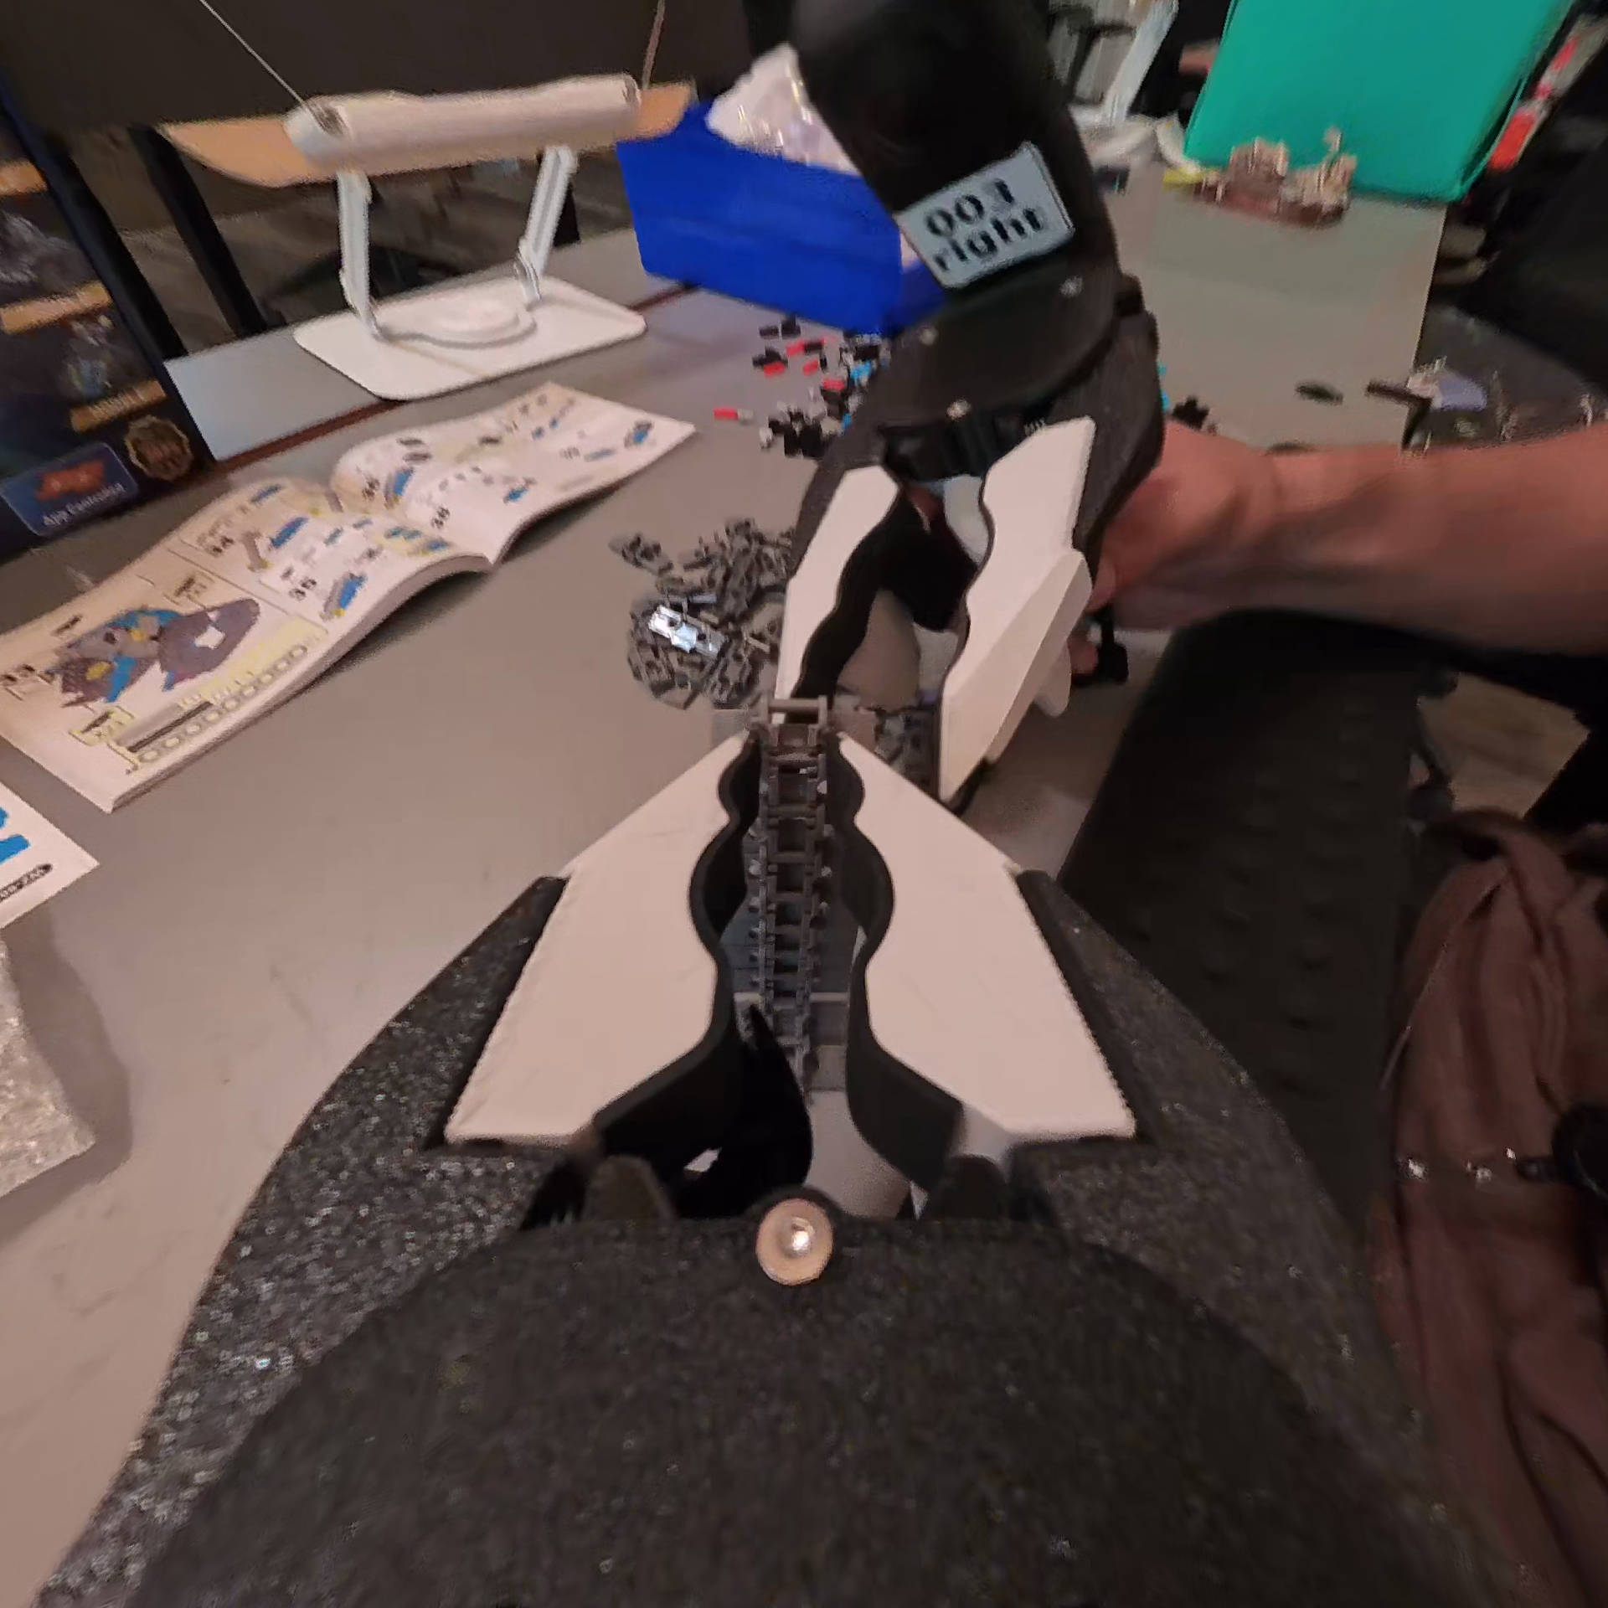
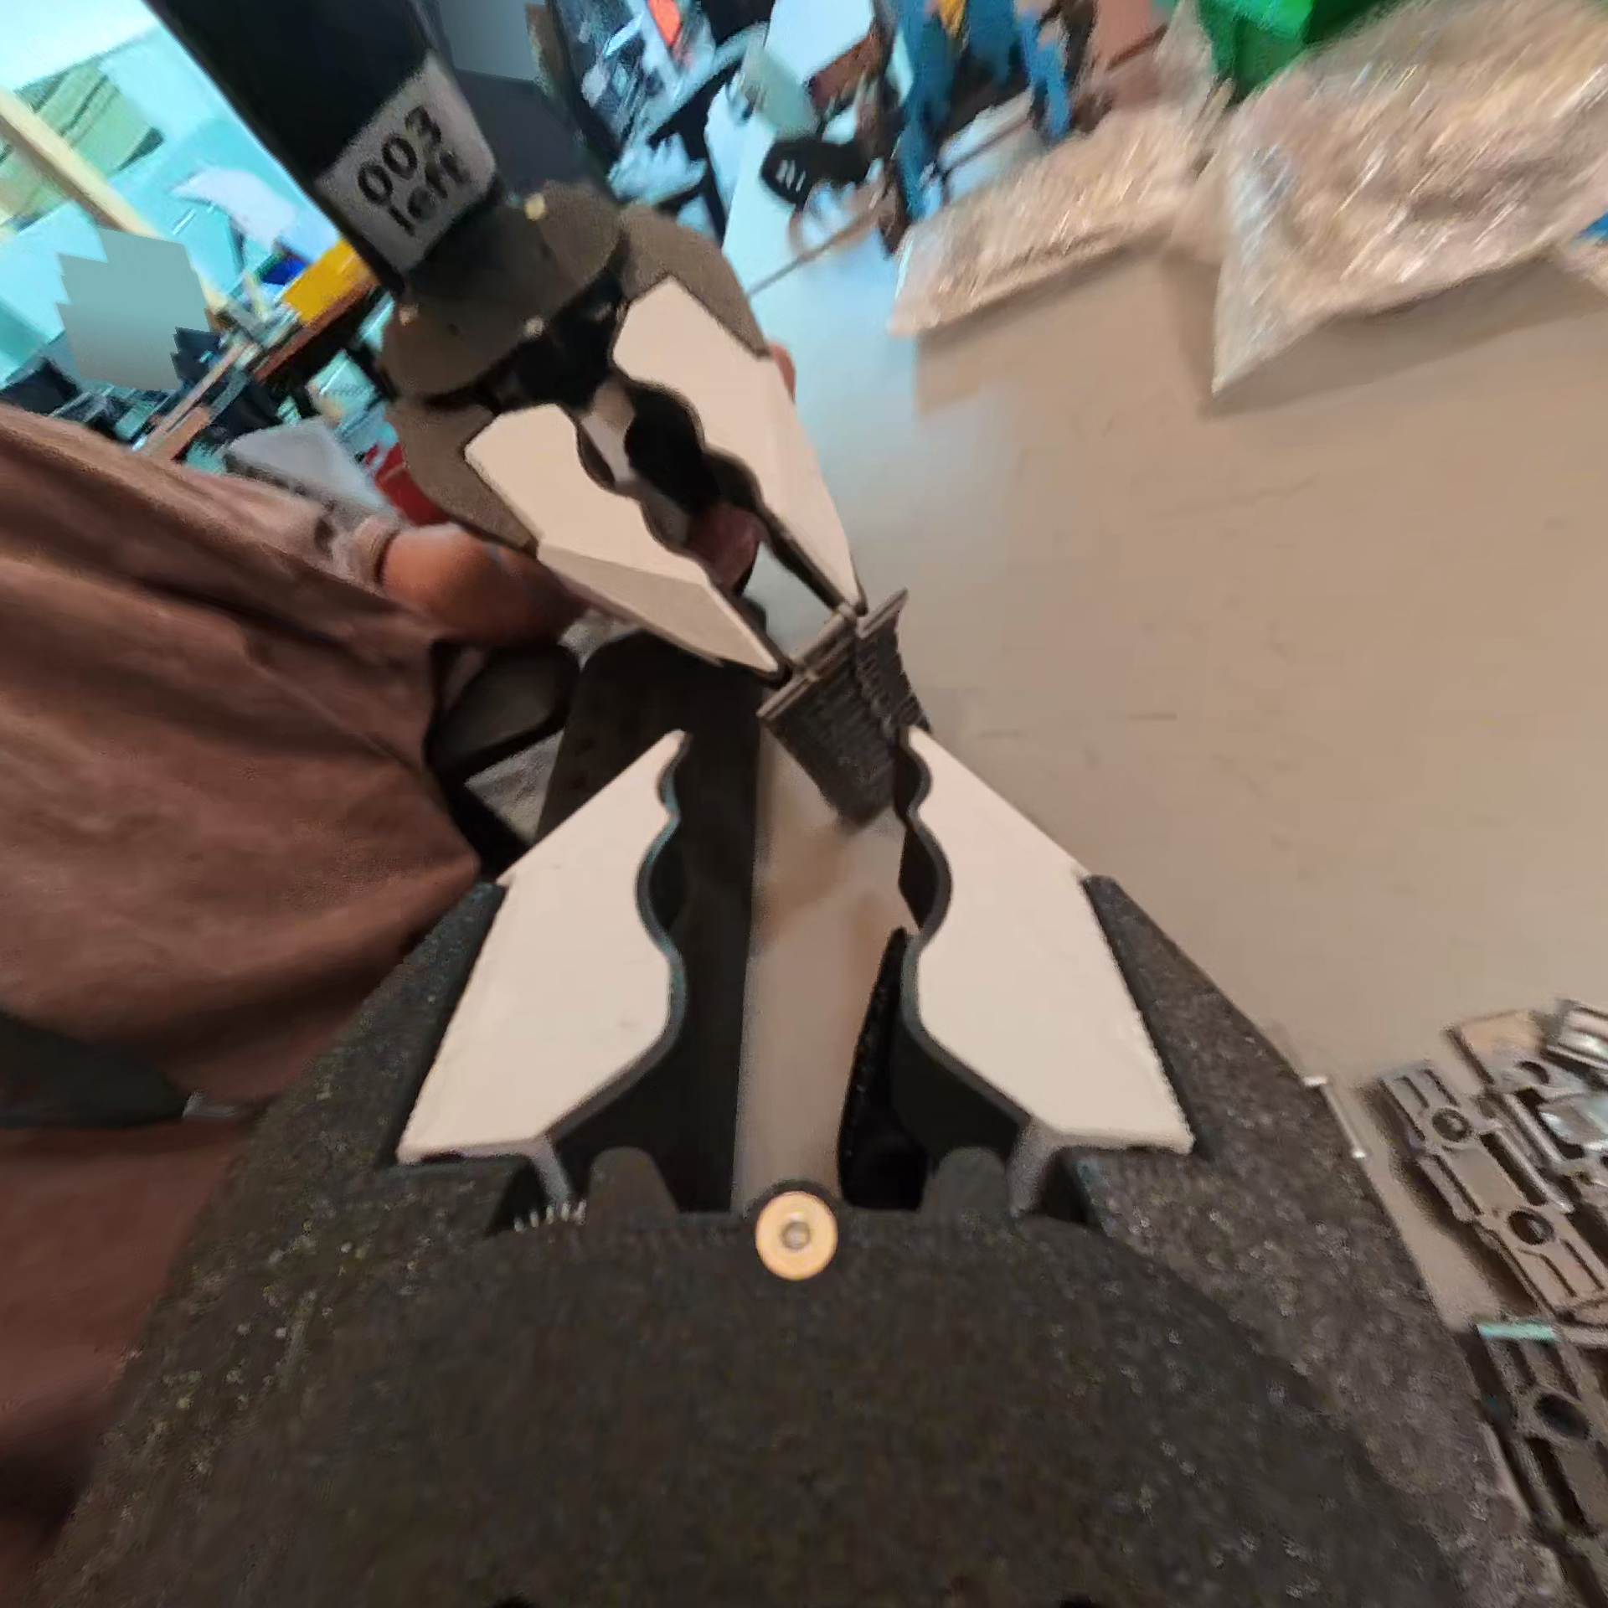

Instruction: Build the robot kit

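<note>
I am gripping a grey chain of linked plastic track pieces (image 1: 787, 879) in my left gripper (image 1: 790, 740), its white fingers closed on it lengthwise. My right gripper (image 2: 796, 740) is gaping, one finger touching the chain's hanging end. Both are wearing printed tags. Loose grey bricks (image 1: 705, 600) are lying mid-tabletop (image 1: 365, 914), an open instruction booklet (image 1: 287, 557) toward its left edge.

An open instruction booklet (image 1: 348, 557) lay on the grey table (image 1: 365, 870), near a white stand (image 1: 470, 322) and a blue bin (image 1: 766, 226).
</note>
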